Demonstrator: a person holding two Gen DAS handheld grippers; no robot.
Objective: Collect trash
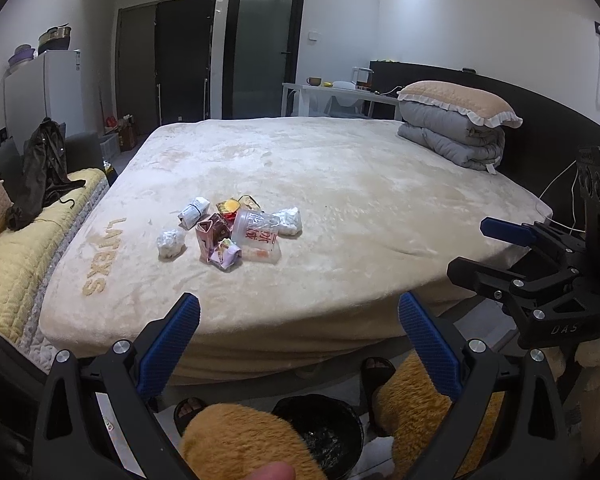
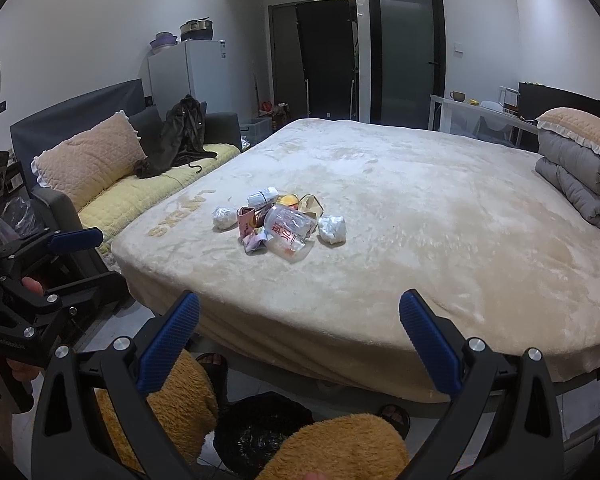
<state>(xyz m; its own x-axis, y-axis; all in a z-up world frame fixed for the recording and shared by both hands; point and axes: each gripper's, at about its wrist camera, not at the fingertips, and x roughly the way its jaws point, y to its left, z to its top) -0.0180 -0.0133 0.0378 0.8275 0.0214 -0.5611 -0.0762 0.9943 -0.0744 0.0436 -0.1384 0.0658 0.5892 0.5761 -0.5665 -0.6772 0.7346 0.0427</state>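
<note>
Two pairs of tongs, both released, blue pads spread wide with nothing between them: left gripper [image 1: 299, 316] and right gripper [image 2: 299, 314], held side by side at the near edge of the bed [image 1: 340, 184], short of the mattress. Well ahead of both sets of fingers, out of reach, a tight heap of trash [image 1: 232, 232] on the cream plush cover: clear plastic cup [image 1: 258, 234] with red lettering lying on its side at the middle, crumpled white paper ball [image 1: 171, 242] to its left, another white wad [image 1: 288, 220] to its right, pink carton [image 1: 210, 236] and folded wrappers touching the cup. Directly below the tongs, on the floor between two sandalled feet, a black-lined bin [image 1: 324, 428], partly hidden by fuzzy orange trouser legs [image 1: 244, 444]. Far right of the tongs, folded grey quilt [image 1: 452, 136] under a pillow.
</note>
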